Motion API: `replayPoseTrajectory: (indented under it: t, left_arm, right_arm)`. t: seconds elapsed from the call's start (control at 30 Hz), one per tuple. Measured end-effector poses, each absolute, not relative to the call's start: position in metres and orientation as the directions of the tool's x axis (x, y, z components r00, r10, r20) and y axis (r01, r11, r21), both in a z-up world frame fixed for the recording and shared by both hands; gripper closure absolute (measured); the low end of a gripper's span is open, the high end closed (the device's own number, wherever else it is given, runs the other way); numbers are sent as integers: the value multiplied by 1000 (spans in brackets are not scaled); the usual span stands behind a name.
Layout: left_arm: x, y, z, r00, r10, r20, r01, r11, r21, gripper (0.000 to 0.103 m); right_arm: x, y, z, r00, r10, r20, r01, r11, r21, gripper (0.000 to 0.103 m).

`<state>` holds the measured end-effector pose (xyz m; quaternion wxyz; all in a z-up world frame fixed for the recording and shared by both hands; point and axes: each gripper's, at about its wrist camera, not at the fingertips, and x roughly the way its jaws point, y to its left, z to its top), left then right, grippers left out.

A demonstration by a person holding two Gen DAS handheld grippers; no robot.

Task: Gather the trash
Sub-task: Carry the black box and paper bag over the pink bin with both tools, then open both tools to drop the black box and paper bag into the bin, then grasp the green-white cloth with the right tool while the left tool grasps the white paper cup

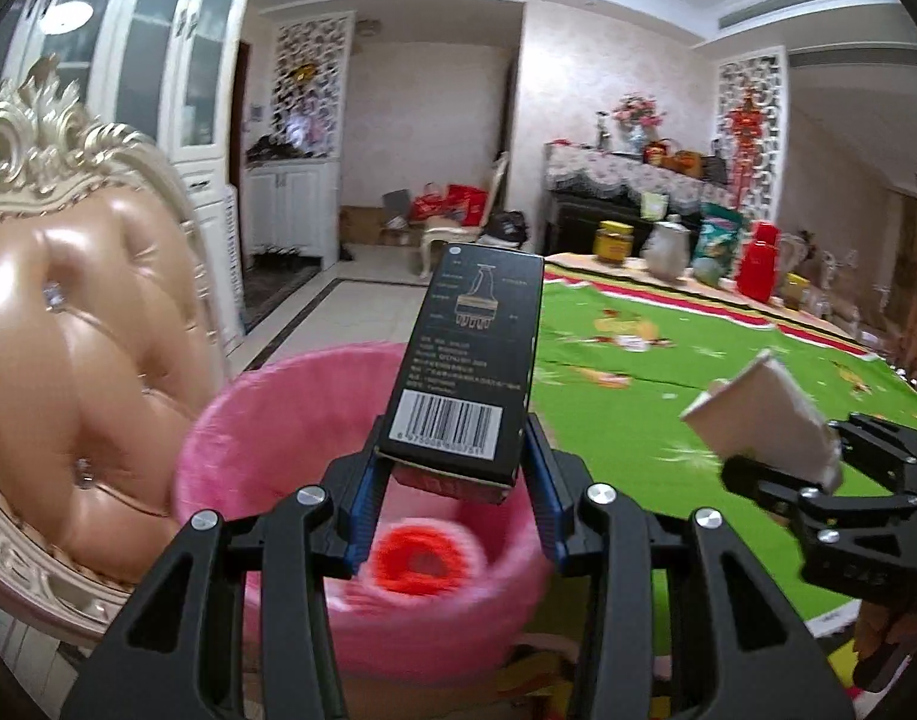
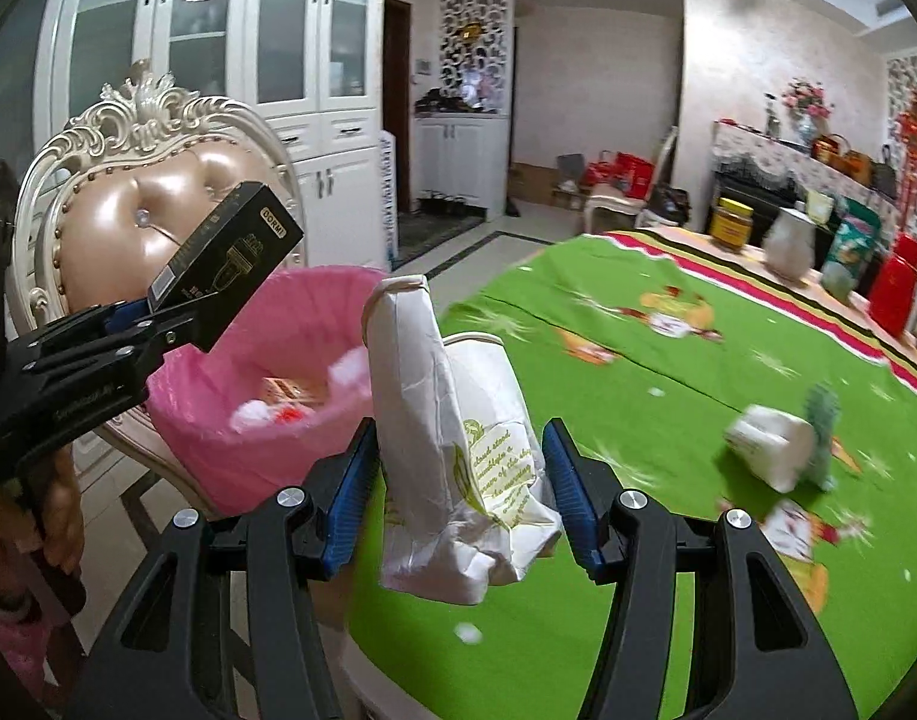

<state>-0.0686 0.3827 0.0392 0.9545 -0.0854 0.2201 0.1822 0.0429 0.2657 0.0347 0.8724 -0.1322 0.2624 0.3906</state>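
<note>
My left gripper point(image 1: 452, 468) is shut on a black carton with a barcode point(image 1: 470, 360) and holds it above the pink-lined trash bin point(image 1: 266, 420); both show in the right wrist view, the carton point(image 2: 224, 264) over the bin point(image 2: 248, 438). My right gripper point(image 2: 458, 498) is shut on a crumpled white paper bag with green print point(image 2: 452, 444), near the table's left edge beside the bin. It shows at the right of the left wrist view point(image 1: 764, 414). The bin holds several scraps, one of them red point(image 1: 416, 558).
A cream and tan padded chair point(image 1: 74, 330) stands behind the bin. The green tablecloth point(image 2: 668, 408) carries a white crumpled piece with a teal thing point(image 2: 782, 444). Jars, a jug and a red flask point(image 2: 896, 288) line the far edge.
</note>
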Motion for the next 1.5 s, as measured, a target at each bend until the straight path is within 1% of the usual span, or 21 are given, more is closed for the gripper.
replayPoseTrajectory:
  t: [0.17,0.3,0.4,0.43,0.47,0.5,0.53,0.57,0.6,0.77,0.87,0.97,1.1,1.2,1.37,1.5]
  left_arm:
    - [-64,428,30,799,344,-494,-441,893,-93,61]
    - [-58,454,21,785,361,-504,-466,879,-97,61]
    - [-54,470,11,766,369,-527,-482,871,-91,59]
    - [-53,471,9,760,375,-531,-492,866,-91,48]
    - [-58,475,7,756,386,-528,-507,856,-101,33]
    - [-63,477,5,756,397,-520,-522,845,-113,27]
    - [-69,476,4,754,407,-516,-534,837,-120,23]
    - [-75,477,3,750,414,-516,-543,831,-123,22]
    - [-78,476,3,746,418,-518,-548,828,-120,21]
    - [-91,465,3,725,467,-506,-566,822,-53,10]
    - [-96,443,9,731,490,-476,-561,828,-9,6]
    - [-93,412,18,773,452,-445,-507,862,-5,5]
    - [-76,372,25,817,368,-443,-411,912,-1,5]
    - [-51,335,27,837,297,-460,-322,946,24,5]
    - [-3,281,26,859,179,-480,-189,982,27,5]
    - [34,244,23,856,131,-501,-123,991,49,5]
  right_arm:
    - [57,307,37,500,642,-581,-787,616,4,49]
    - [73,343,36,446,662,-603,-810,585,43,49]
    - [84,372,33,418,671,-612,-821,568,62,48]
    - [86,379,33,411,678,-609,-824,562,70,47]
    - [90,388,34,404,687,-604,-827,557,79,46]
    - [94,397,35,387,699,-601,-833,545,97,41]
    - [97,404,36,365,713,-598,-839,530,121,29]
    - [99,410,38,345,732,-588,-843,517,148,26]
    - [99,411,41,344,739,-579,-844,514,154,26]
    - [86,393,56,400,736,-546,-843,530,97,26]
    - [82,363,59,452,710,-540,-819,570,65,26]
    - [83,328,55,503,667,-550,-784,620,36,26]
    - [88,278,43,575,593,-564,-725,688,-17,26]
    - [101,236,32,616,534,-580,-668,744,-25,26]
    - [134,171,26,668,439,-601,-557,830,-12,26]
    - [162,125,22,696,378,-611,-481,876,-6,26]
